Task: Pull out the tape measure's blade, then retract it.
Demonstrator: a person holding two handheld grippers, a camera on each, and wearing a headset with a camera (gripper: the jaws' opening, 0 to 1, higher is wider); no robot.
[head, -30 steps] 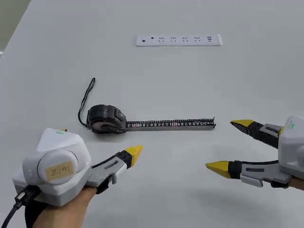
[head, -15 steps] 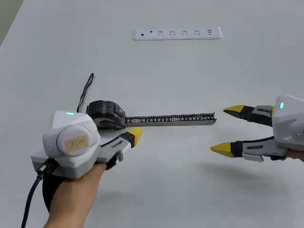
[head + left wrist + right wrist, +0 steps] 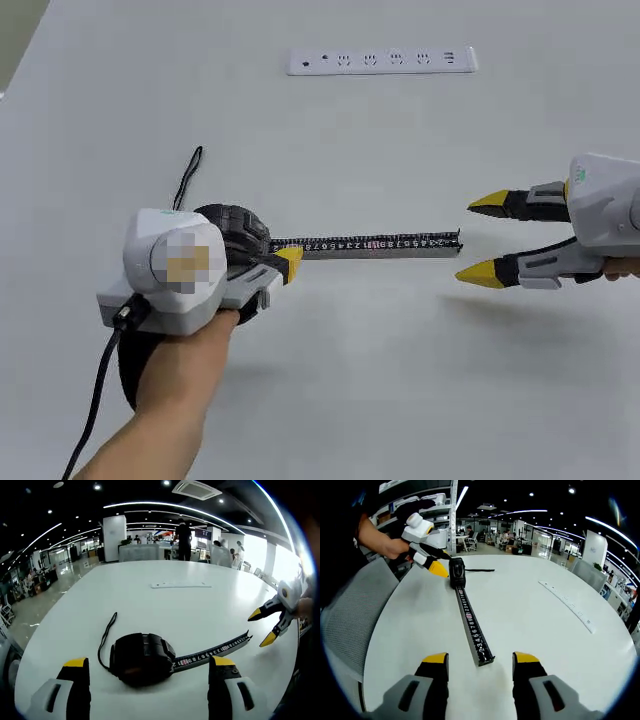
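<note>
On the white, matte tabletop (image 3: 330, 390) the tape measure (image 3: 238, 228) lies on its side. Its case is black and rounded, with a ribbed, rubbery-looking grip. A thin black wrist cord (image 3: 186, 178) trails from the case toward the far side of the table. The blade (image 3: 370, 243) is drawn out and lies flat on the table as a narrow, straight dark strip with pale numerals and a small red mark close to the case. Its hook end (image 3: 458, 240) points toward the right gripper (image 3: 484, 237). The left gripper (image 3: 148, 662) has its jaws wide apart. They are grey plastic with black sections and yellow wedge-shaped tips, and in the left gripper view the case sits between them with bare table showing on either side. In that view the blade passes just beside the right-hand tip; whether the two touch cannot be told. The right gripper's jaws are also spread, with nothing between the pads. In the right gripper view the blade's end lies on the table between the two tips, and in the head view those tips sit just beyond the hook, clear of it. Farther back, well apart from the tape, a flat white power strip (image 3: 382, 60) lies on the table, long and rectangular with a row of sockets.
</note>
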